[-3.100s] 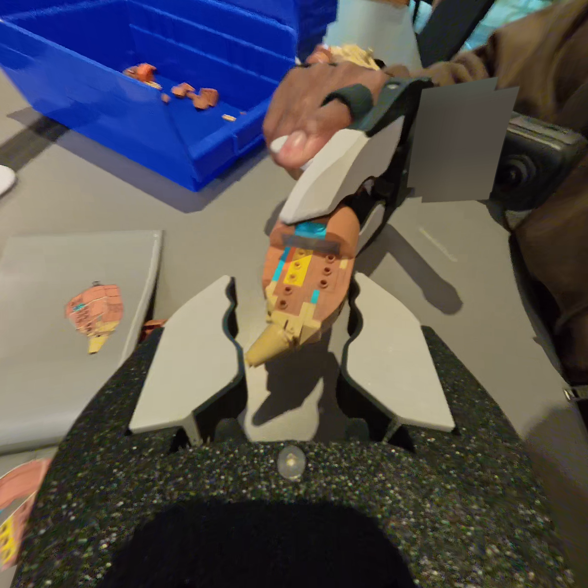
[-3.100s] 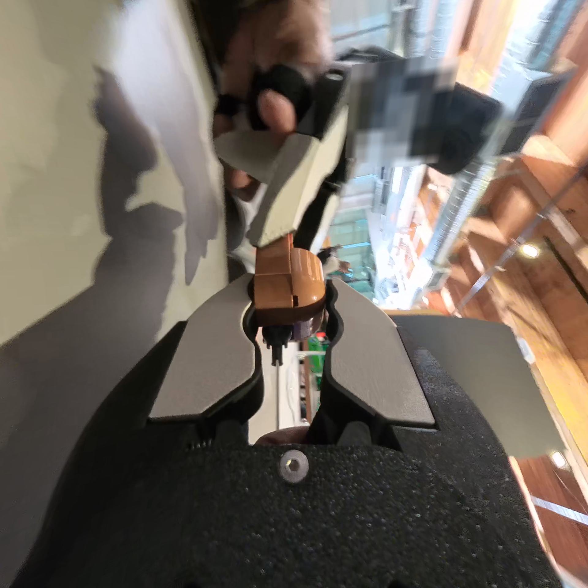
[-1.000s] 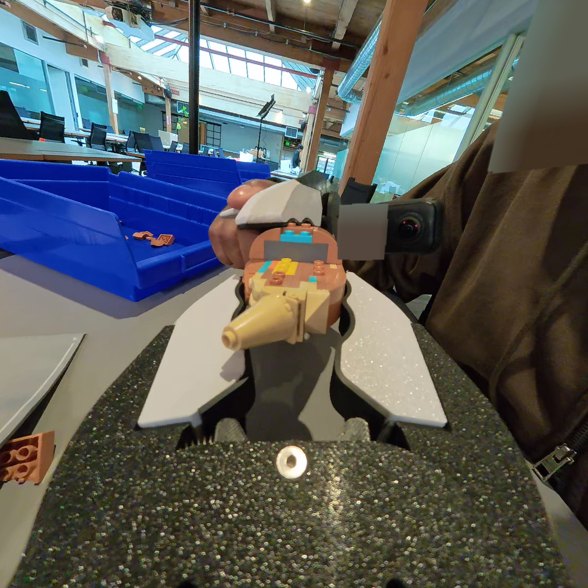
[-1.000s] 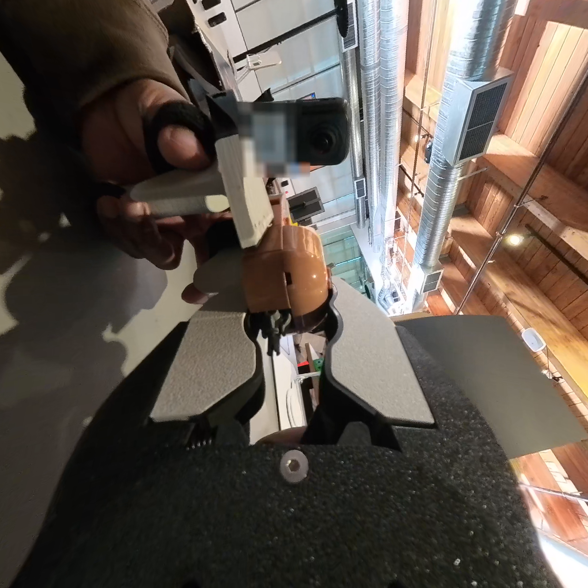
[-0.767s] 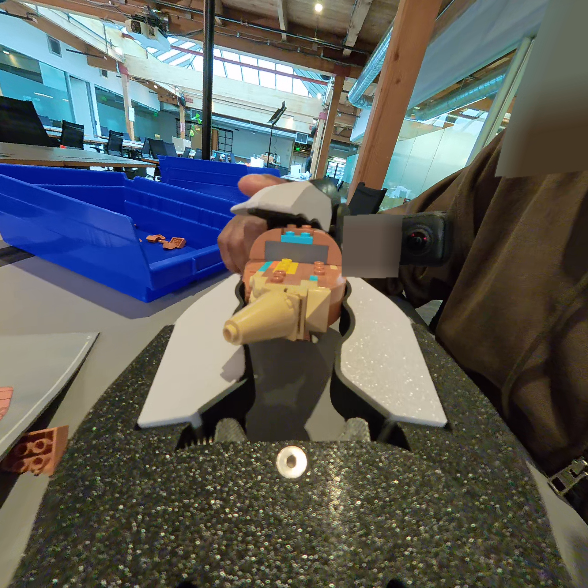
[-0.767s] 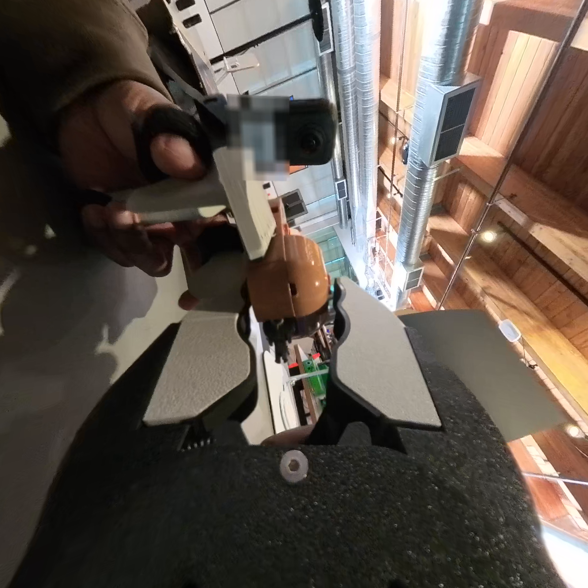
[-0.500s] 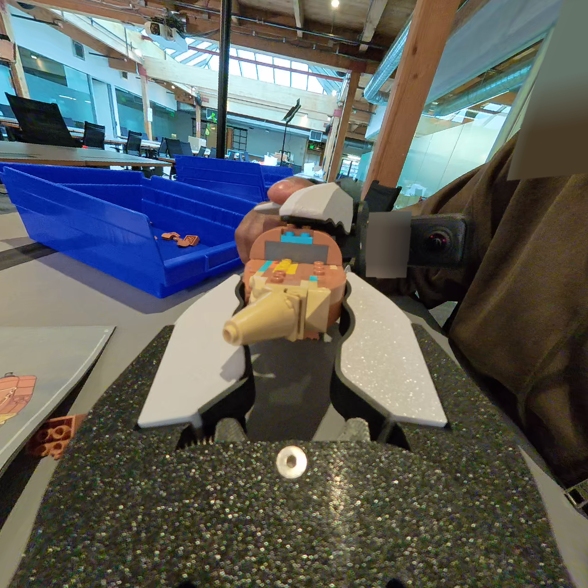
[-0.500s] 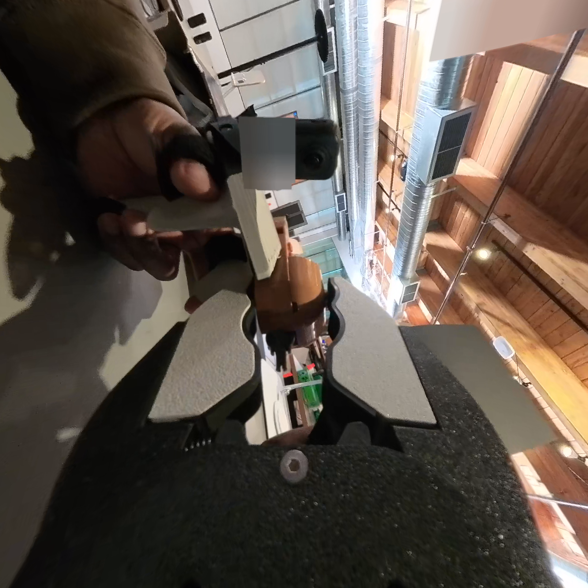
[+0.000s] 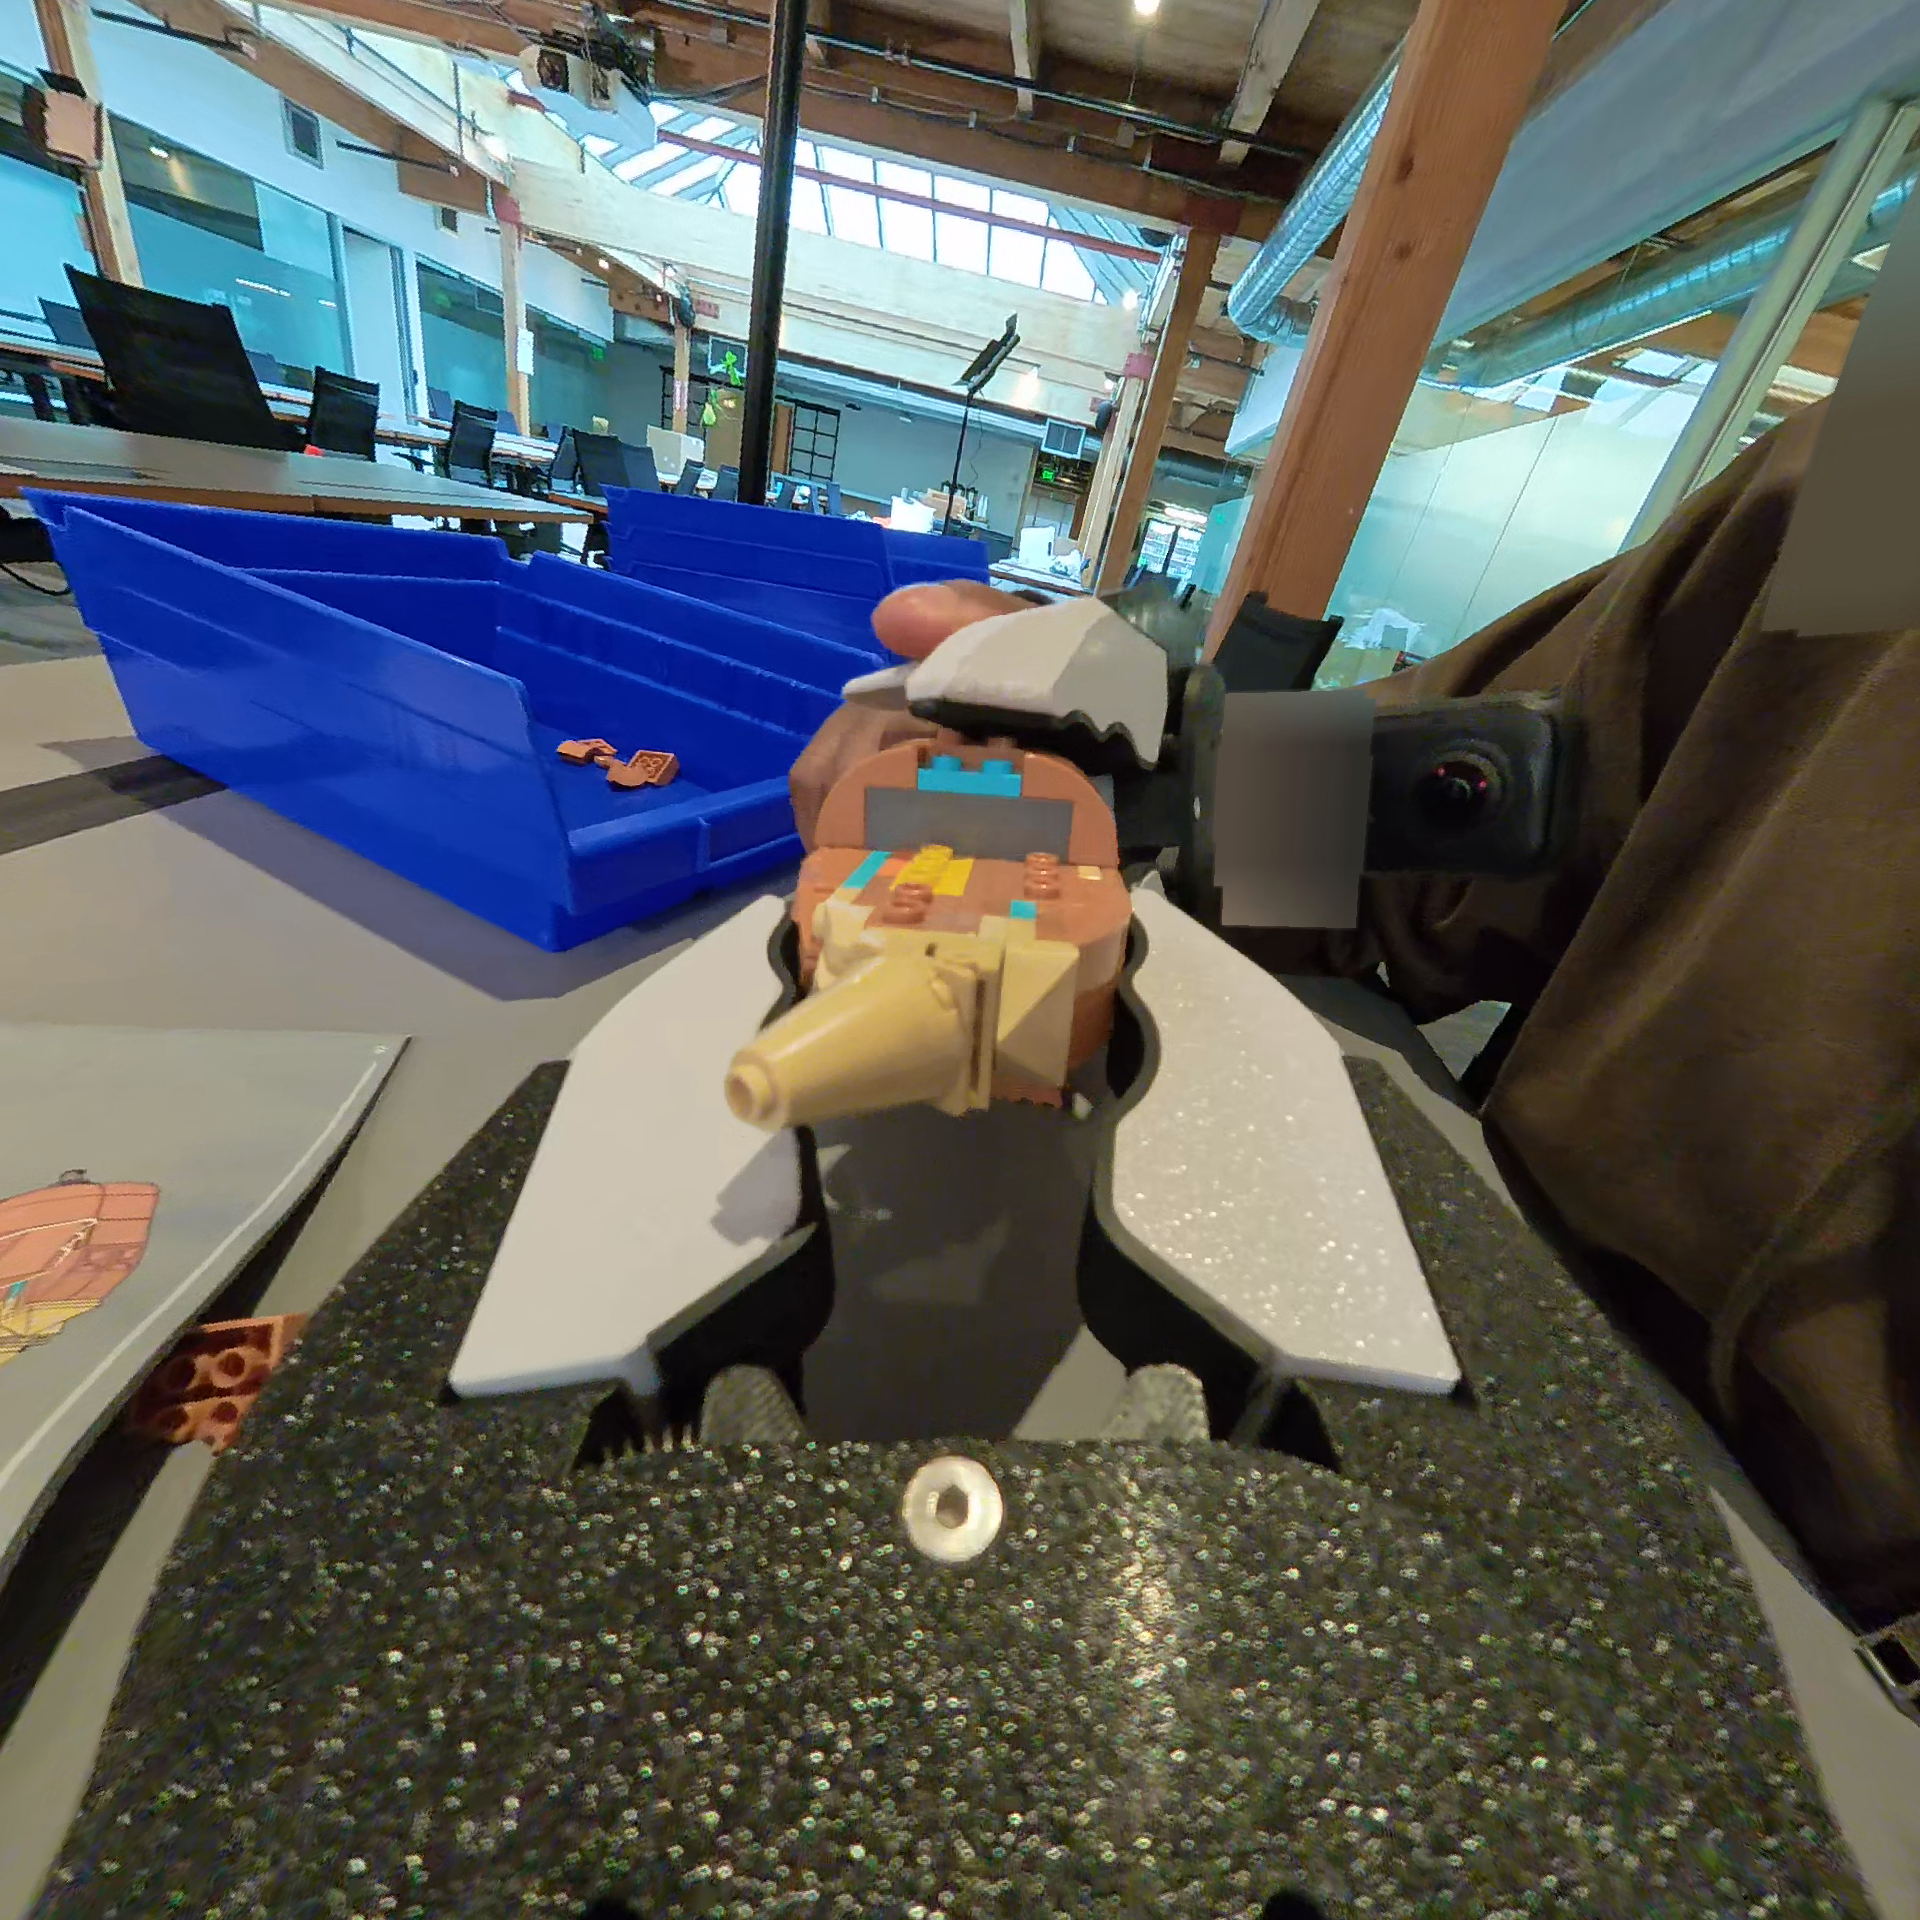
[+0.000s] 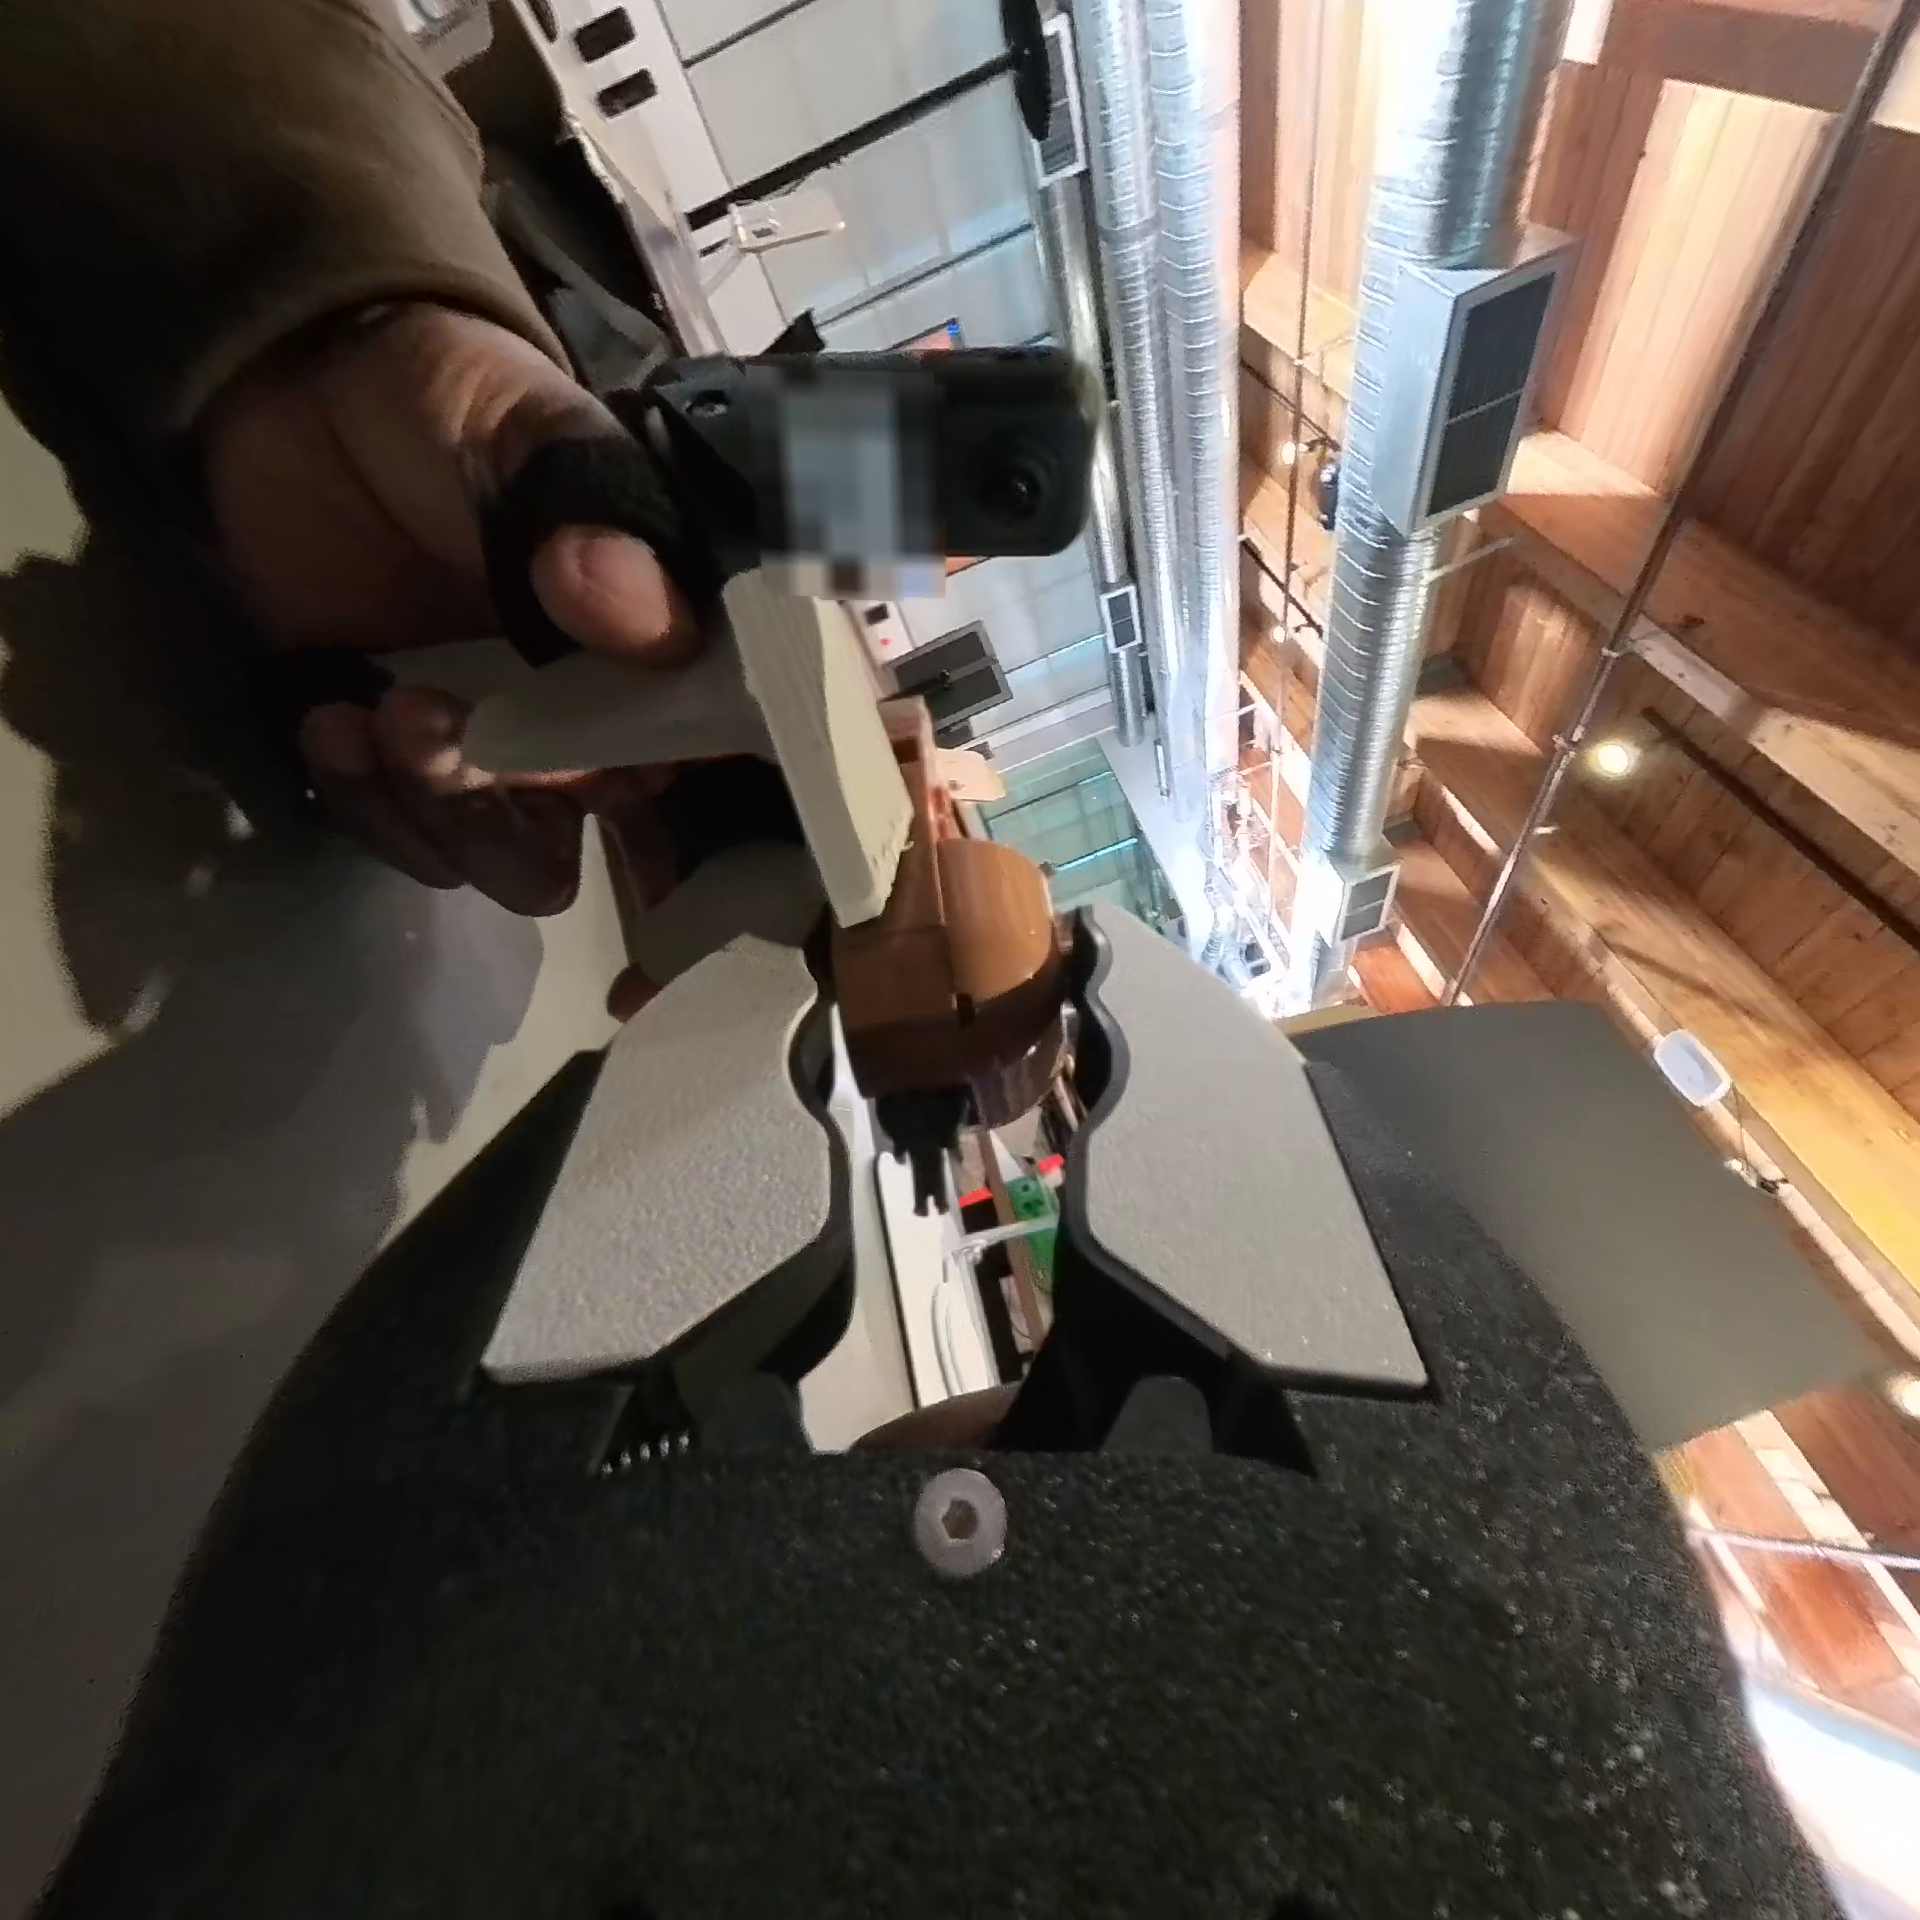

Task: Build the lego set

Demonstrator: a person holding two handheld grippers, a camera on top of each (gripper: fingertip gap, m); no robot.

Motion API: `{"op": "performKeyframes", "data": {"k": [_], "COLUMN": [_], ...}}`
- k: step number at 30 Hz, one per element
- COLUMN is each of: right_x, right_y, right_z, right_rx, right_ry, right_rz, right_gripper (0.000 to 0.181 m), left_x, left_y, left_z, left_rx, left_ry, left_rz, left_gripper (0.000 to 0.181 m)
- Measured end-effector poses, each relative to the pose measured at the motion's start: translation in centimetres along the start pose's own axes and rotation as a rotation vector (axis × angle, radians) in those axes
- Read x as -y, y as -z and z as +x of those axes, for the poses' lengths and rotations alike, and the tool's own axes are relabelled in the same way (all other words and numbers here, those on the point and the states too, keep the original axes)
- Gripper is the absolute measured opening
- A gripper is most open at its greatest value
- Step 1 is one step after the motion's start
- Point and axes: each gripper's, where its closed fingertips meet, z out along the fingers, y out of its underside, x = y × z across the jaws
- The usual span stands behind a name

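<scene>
The brown lego model (image 9: 961,935), tan cone (image 9: 852,1049) pointing back at the camera, is held off the worktop (image 9: 260,935) between both tools. The left gripper (image 9: 956,966) has its jaws pinching the model's flanks; the right gripper (image 10: 961,997) clamps its rounded rear end. To seat parts well, I judge one should keep both grips square and press along the stud axis without twisting. Loose bricks (image 9: 618,758) wait in the blue bin (image 9: 343,707) at 10 o'clock, an instruction sheet (image 9: 156,1195) at 8
</scene>
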Motion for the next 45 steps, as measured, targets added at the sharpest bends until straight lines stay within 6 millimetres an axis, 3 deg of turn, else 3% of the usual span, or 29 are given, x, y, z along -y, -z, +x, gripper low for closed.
{"op": "performKeyframes", "data": {"k": [4,19,25,28,31,33,35,40,45], "right_x": [-0.4,1.0,0.5,-0.1,-0.5,-0.7,-1.0,-1.6,-1.7], "right_y": [0.0,0.3,1.0,1.5,2.0,2.3,2.5,2.9,2.8], "right_z": [0.6,0.1,1.4,1.8,1.9,1.9,1.8,1.9,1.7], "right_rx": [-0.057,-0.084,-0.139,-0.158,-0.168,-0.167,-0.166,-0.166,-0.159], "right_ry": [0.029,0.176,0.175,0.181,0.191,0.193,0.197,0.187,0.183], "right_rz": [-0.012,0.029,0.026,0.011,0.002,-0.002,-0.009,-0.026,-0.025], "right_gripper": [0.052,0.041,0.041,0.041,0.041,0.041,0.041,0.041,0.041], "left_x": [0.2,-0.3,-1.7,-1.9,-3.2,-4.5,-5.6,-6.8,-7.8], "left_y": [0.2,-0.2,1.1,2.6,3.8,4.2,4.0,3.8,3.6], "left_z": [0.0,1.4,1.7,-0.6,-6.2,-8.3,-9.2,-11.5,-12.3], "left_rx": [-0.006,-0.091,-0.144,-0.039,0.277,0.421,0.503,0.697,0.737], "left_ry": [0.015,0.008,-0.014,-0.023,0.097,0.154,0.139,0.042,0.037], "left_rz": [0.019,-0.028,-0.17,-0.24,-0.373,-0.467,-0.561,-0.679,-0.724], "left_gripper": [0.057,0.058,0.08,0.072,0.062,0.06,0.049,0.044,0.031]}}
